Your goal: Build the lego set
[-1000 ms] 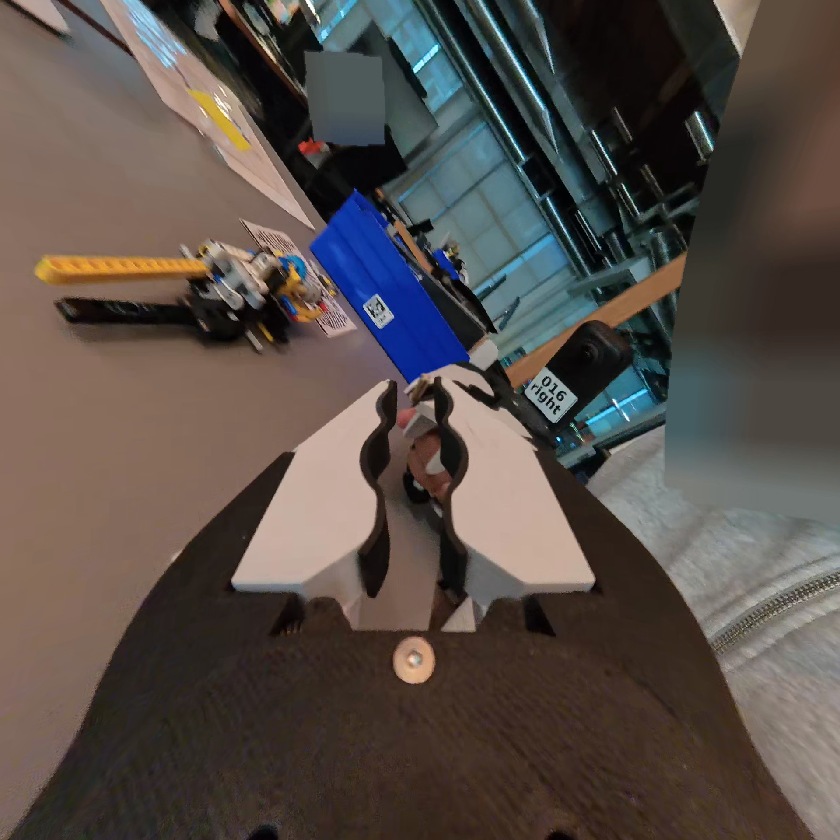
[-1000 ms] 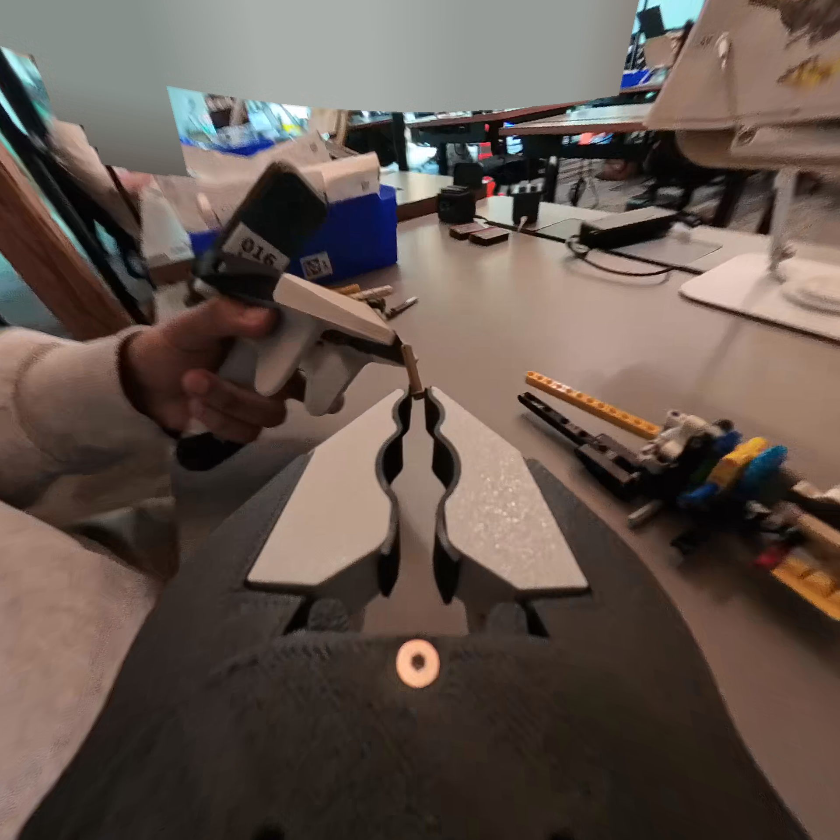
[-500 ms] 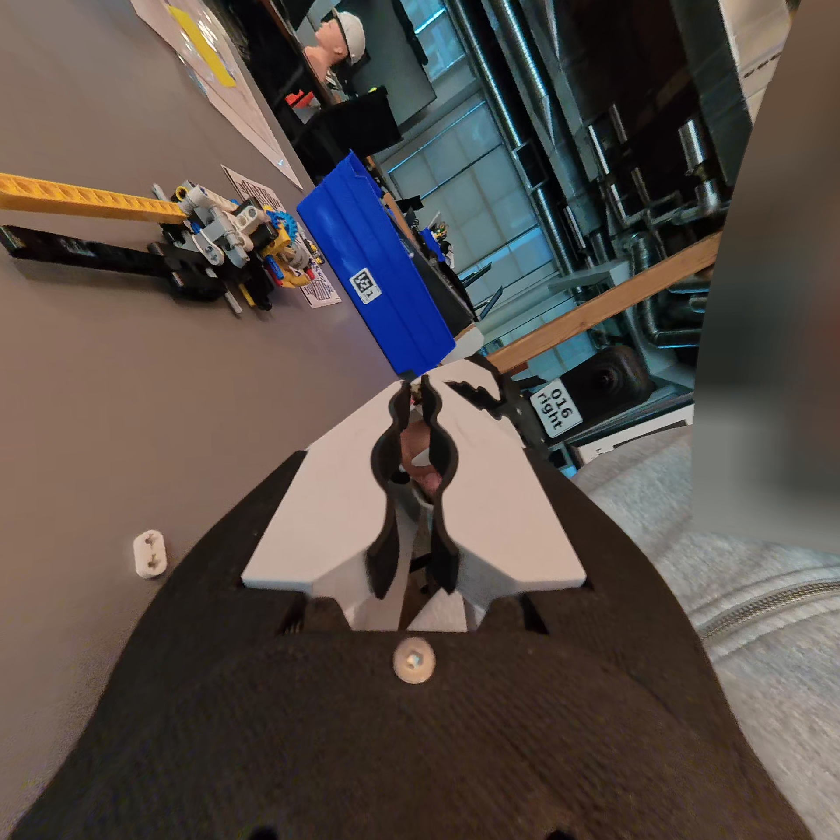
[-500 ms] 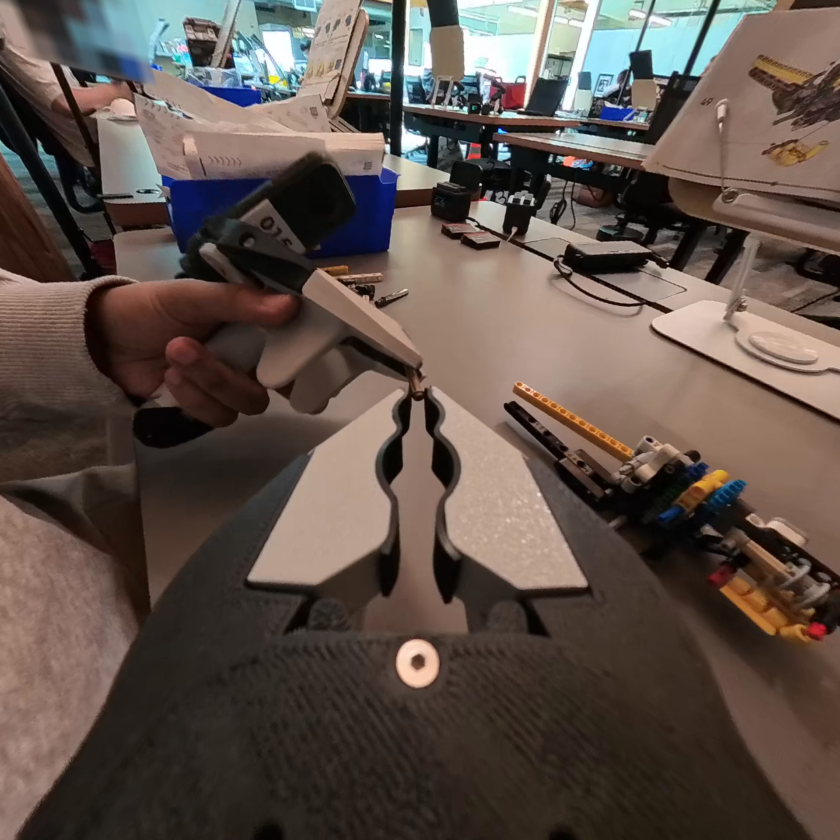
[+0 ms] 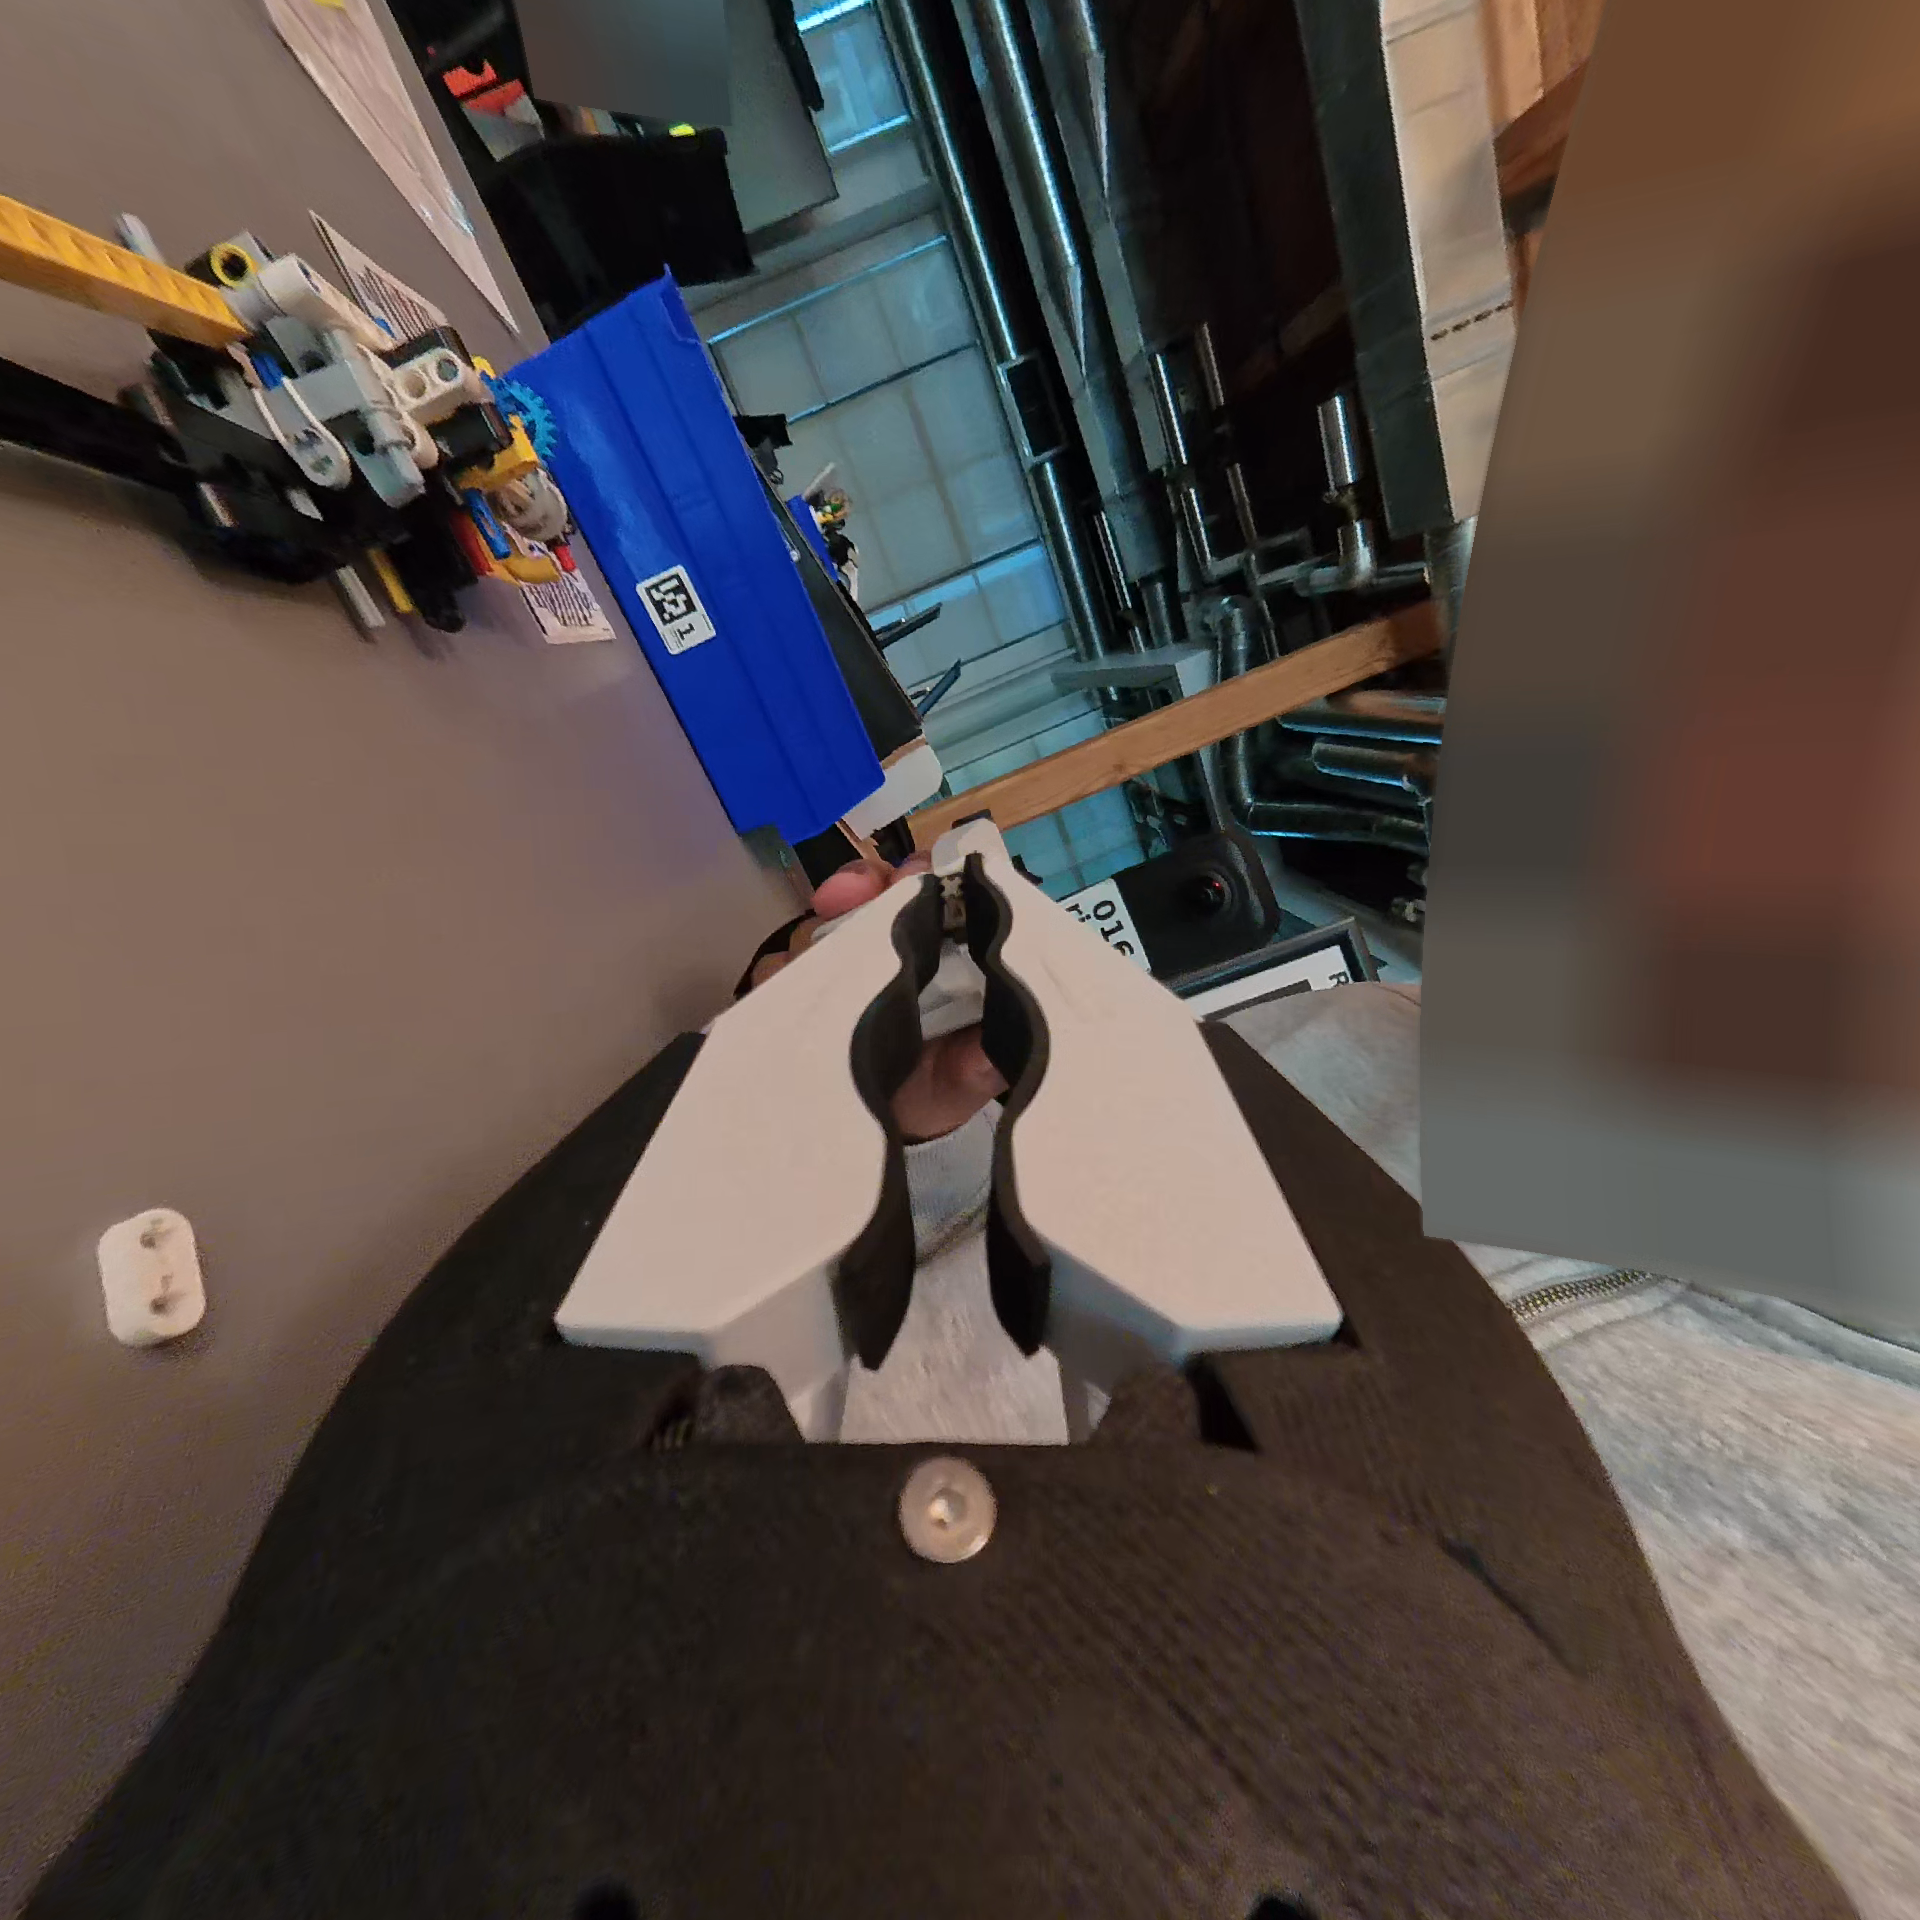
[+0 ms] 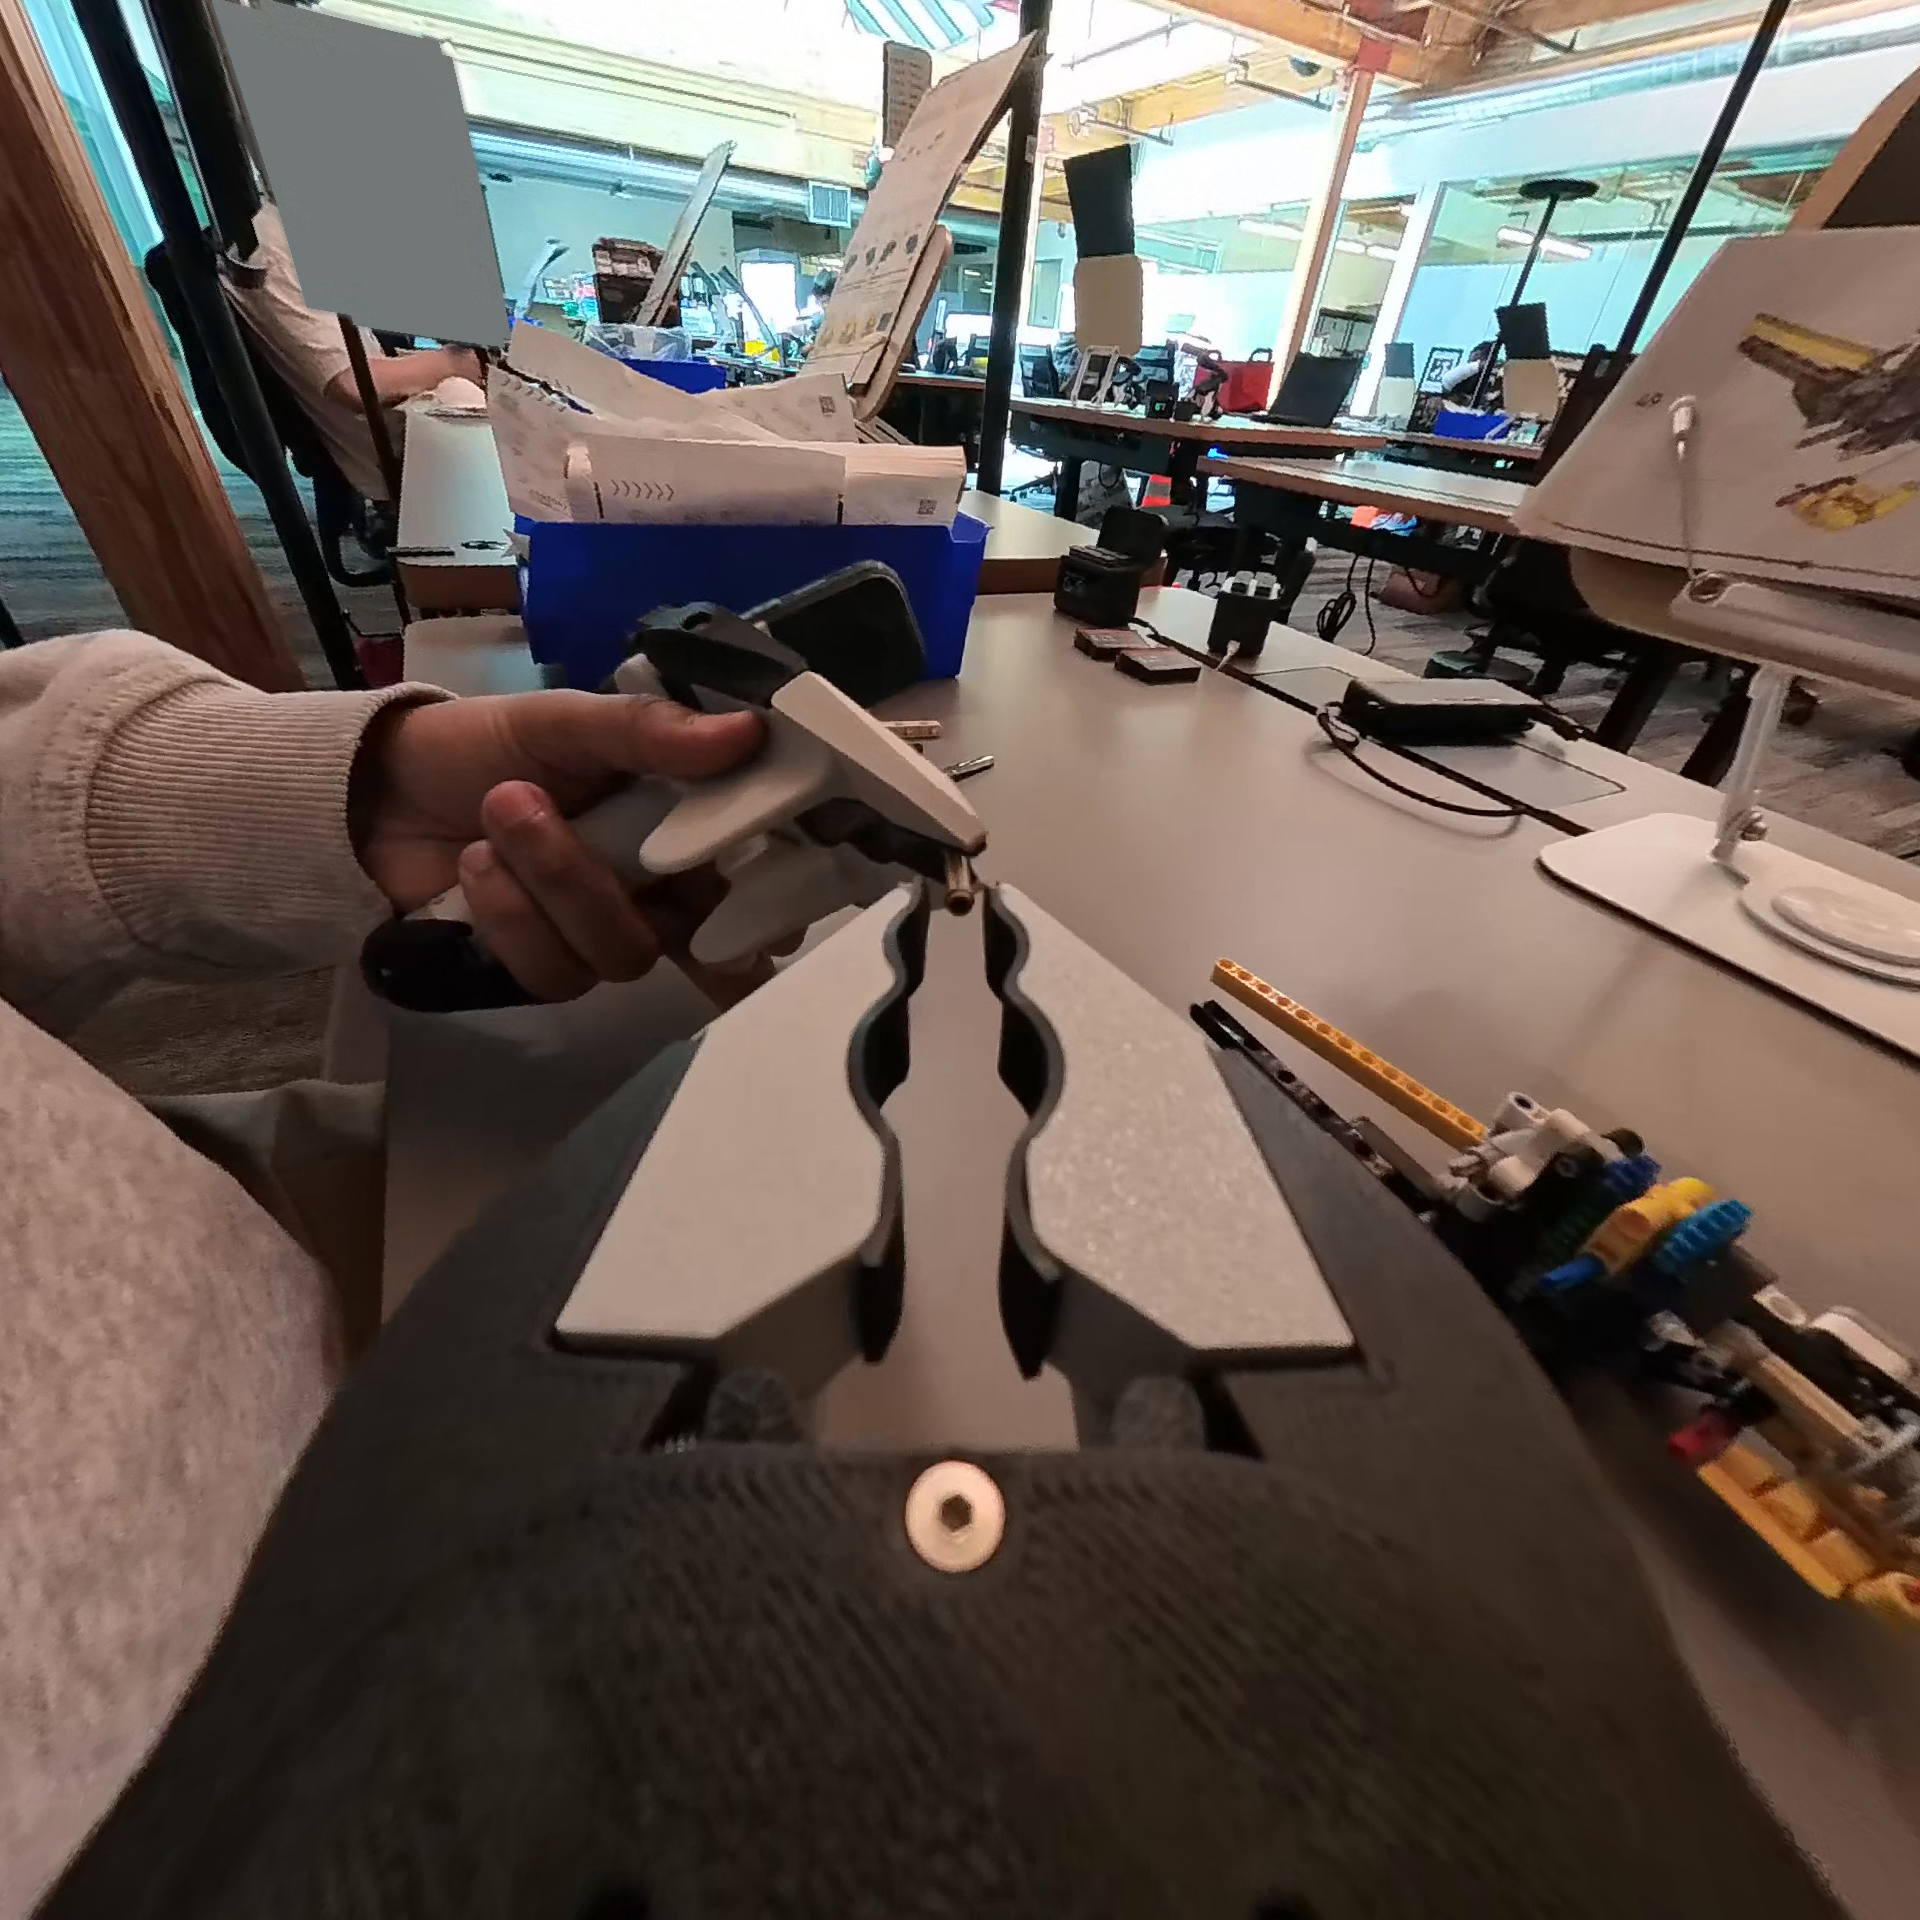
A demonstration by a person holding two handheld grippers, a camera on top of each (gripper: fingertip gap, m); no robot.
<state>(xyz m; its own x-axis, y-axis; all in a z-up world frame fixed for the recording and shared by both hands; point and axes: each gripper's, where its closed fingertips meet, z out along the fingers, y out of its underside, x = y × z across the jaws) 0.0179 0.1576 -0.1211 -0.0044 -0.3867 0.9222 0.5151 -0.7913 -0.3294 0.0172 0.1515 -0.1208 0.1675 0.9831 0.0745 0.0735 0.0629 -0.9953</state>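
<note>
Lego pin sits pinched in the left gripper, its end between the parted right gripper tips

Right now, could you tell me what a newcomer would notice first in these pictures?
The left gripper, in a hand, holds a small tan pin at the open right gripper. Right of it on the grey table lies a colourful lego assembly; a blue bin stands behind.

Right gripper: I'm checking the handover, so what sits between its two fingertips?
In the right wrist view, a small tan pin, pinched by the left gripper, pokes into the gap at the right gripper tips; its jaws stand apart, not touching it.
</note>
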